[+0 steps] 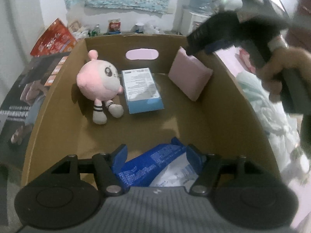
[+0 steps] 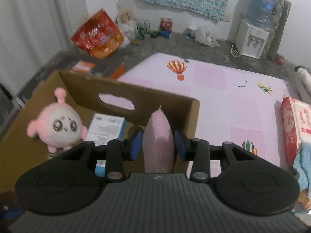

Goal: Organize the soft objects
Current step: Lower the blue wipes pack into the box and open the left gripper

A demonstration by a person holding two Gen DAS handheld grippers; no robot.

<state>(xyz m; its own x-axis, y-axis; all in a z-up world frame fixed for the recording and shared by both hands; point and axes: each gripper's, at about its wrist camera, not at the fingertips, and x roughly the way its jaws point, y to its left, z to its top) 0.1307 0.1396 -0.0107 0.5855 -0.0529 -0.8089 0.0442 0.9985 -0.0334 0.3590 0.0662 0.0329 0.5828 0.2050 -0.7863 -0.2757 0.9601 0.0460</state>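
A cardboard box [image 1: 213, 116] holds a pink plush doll [image 1: 98, 81], a light blue pack [image 1: 141, 89] and a pink cushion [image 1: 189, 75] leaning against its right wall. My left gripper [image 1: 155, 153] is low inside the near end of the box, its jaws around a blue and white packet [image 1: 155, 167]. In the right wrist view my right gripper [image 2: 158, 143] is above the cushion [image 2: 158, 136], the pads a little apart from its sides. The doll [image 2: 58, 128] and the pack [image 2: 106, 129] show to the left.
The box [image 2: 165, 99] stands on a pink play mat [image 2: 223, 89]. A red wipes pack [image 2: 295, 124] and light blue cloth [image 2: 303, 167] lie at the mat's right. Red bags [image 2: 97, 36], bottles and a water dispenser [image 2: 252, 38] stand along the far wall.
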